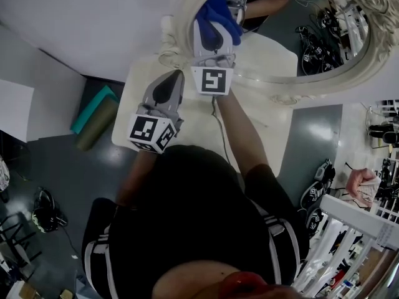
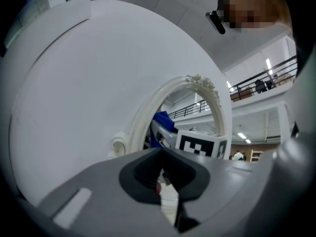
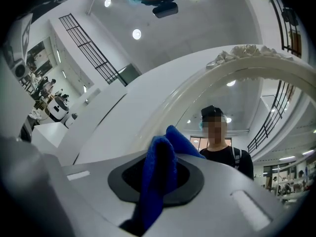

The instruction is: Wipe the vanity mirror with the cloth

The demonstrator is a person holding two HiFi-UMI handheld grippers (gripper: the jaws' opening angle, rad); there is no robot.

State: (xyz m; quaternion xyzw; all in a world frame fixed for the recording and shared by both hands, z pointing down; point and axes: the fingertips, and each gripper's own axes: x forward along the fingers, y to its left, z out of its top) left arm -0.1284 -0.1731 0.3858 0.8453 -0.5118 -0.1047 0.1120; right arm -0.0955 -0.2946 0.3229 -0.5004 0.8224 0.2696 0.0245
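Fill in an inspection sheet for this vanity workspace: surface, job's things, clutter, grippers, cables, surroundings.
Surface: white vanity table.
Job's things: blue cloth against the glass of the ornate white-framed mirror.
Clutter: nothing seen on the table.
Grippers: right gripper shut on the cloth; left gripper shut, empty, beside the mirror frame.
Cables: thin cable from the right gripper along the forearm.
Surroundings: teal and olive rolls on the grey floor.
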